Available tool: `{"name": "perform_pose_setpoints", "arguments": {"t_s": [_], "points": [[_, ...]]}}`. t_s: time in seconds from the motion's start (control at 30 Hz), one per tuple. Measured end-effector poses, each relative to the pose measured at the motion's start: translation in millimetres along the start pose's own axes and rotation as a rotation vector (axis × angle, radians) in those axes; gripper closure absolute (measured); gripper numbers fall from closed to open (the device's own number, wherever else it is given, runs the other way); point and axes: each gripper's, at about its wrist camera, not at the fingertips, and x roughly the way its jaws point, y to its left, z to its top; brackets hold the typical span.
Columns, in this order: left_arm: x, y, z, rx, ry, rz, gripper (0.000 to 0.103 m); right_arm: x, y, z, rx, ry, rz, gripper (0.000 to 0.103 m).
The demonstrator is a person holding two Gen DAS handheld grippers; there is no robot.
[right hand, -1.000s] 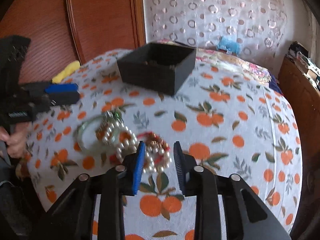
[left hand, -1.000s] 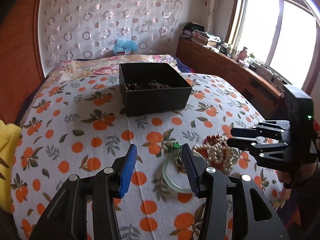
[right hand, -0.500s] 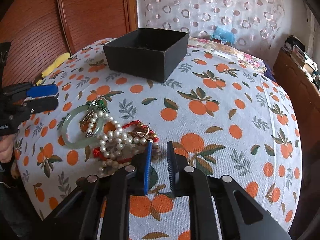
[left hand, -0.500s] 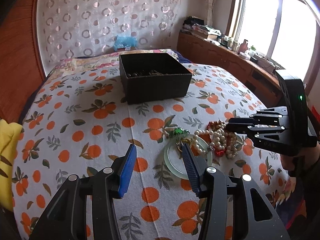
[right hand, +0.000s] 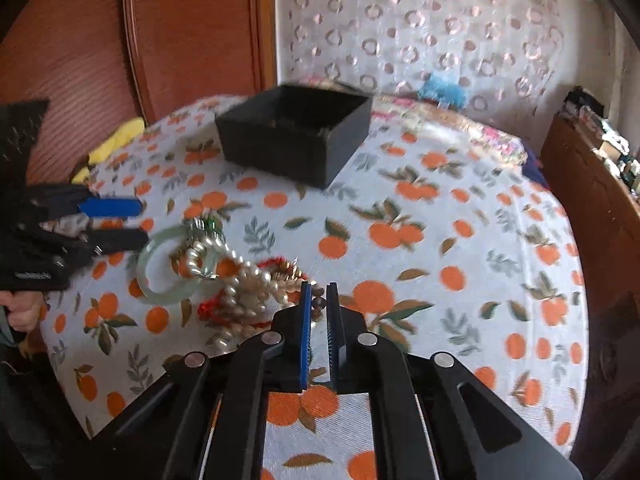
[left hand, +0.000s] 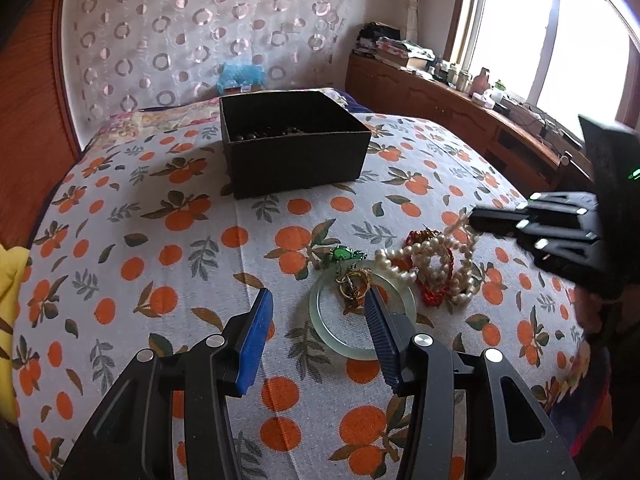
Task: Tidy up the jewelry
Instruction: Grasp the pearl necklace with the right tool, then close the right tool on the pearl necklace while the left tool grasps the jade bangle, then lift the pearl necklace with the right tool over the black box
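A tangle of jewelry lies on the orange-print bedspread: a pale jade bangle (left hand: pixel 360 350) (right hand: pixel 160 296), a pearl necklace (left hand: pixel 432 248) (right hand: pixel 244 280), a red cord bracelet (left hand: pixel 434 300) and a green brooch (left hand: pixel 342 254). My right gripper (right hand: pixel 318 286) (left hand: pixel 472 216) is at the pile's edge, its jaws closing on a bead strand (right hand: pixel 318 302) that rises to its tip. My left gripper (left hand: pixel 318 294) (right hand: pixel 140 222) stands open just short of the bangle, with nothing in it. Behind them, a black box (left hand: pixel 296 156) (right hand: pixel 296 152) holds dark beads.
A yellow cloth (left hand: pixel 8 280) lies at the bed's left edge beside the wooden headboard (right hand: pixel 192 40). A cluttered wooden sideboard (left hand: pixel 460 120) runs under the window on the right. A blue bundle (left hand: pixel 240 74) sits behind the box. A hand (right hand: pixel 22 312) grips the left tool.
My right gripper's jaws have narrowed from a wide gap around the beads to a thin slit, and a bead strand now lifts toward them. The left gripper has stayed open.
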Motion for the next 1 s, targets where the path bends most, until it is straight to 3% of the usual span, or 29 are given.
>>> {"name": "perform_pose_setpoints", "arguments": {"t_s": [0.23,0.47,0.6,0.83,1.0], "points": [[12,-4,9,0.010,0.014,-0.025,0.059,-35,-14,11,0.019,-0.081,-0.034,0.095],[24,-10,21,0.041,0.034,-0.046,0.072,-59,-17,18,0.017,-0.140,-0.055,0.095],[35,-6,27,0.012,0.068,-0.094,0.083,-67,-14,21,0.007,-0.156,-0.053,0.095],[46,2,33,-0.039,0.092,-0.125,0.087,-72,-11,23,0.000,-0.165,-0.043,0.095],[47,4,34,-0.047,0.096,-0.145,0.101,-75,-6,27,-0.008,-0.179,-0.036,0.095]]}}
